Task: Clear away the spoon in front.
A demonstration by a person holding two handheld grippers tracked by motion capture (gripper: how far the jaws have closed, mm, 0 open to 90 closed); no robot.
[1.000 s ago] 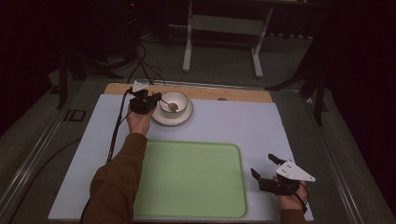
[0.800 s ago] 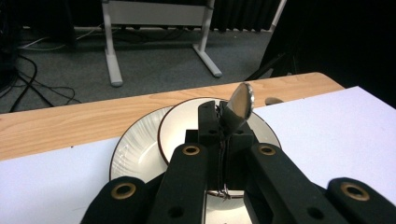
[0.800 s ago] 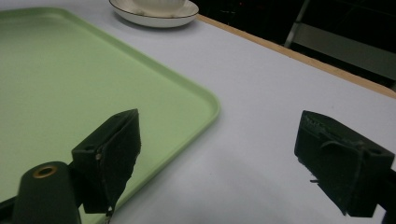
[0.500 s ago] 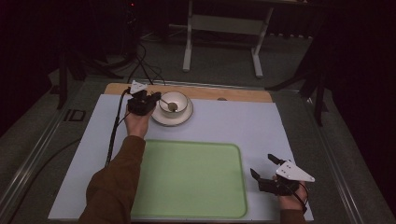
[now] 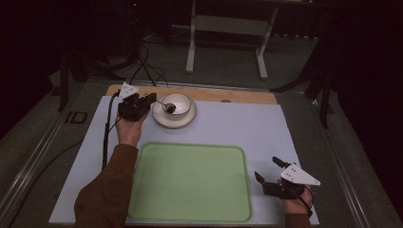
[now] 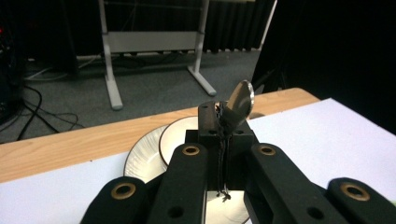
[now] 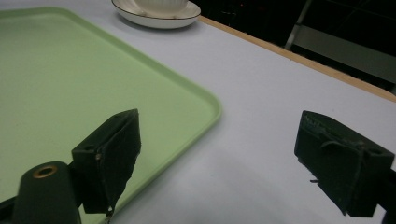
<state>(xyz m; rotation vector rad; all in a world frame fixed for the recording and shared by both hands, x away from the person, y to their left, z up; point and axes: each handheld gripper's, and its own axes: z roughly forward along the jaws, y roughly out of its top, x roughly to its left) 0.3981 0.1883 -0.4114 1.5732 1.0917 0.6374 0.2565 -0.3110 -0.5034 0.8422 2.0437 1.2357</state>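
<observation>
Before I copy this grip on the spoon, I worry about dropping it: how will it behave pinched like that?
The spoon looks like thin polished metal, so probably stiff, light and slippery. The left gripper pinches only its narrow handle, bowl tilted above the jaws, so it may pivot or slide. A slip would likely land it on the cup and saucer.

Change noted: my left gripper (image 5: 151, 100), clamped on the spoon (image 6: 238, 106), has lifted and drawn back from the cup (image 5: 178, 104). The spoon's bowl, which earlier lay down inside the cup, now hangs over its near-left rim, above the saucer (image 5: 161, 118).
</observation>
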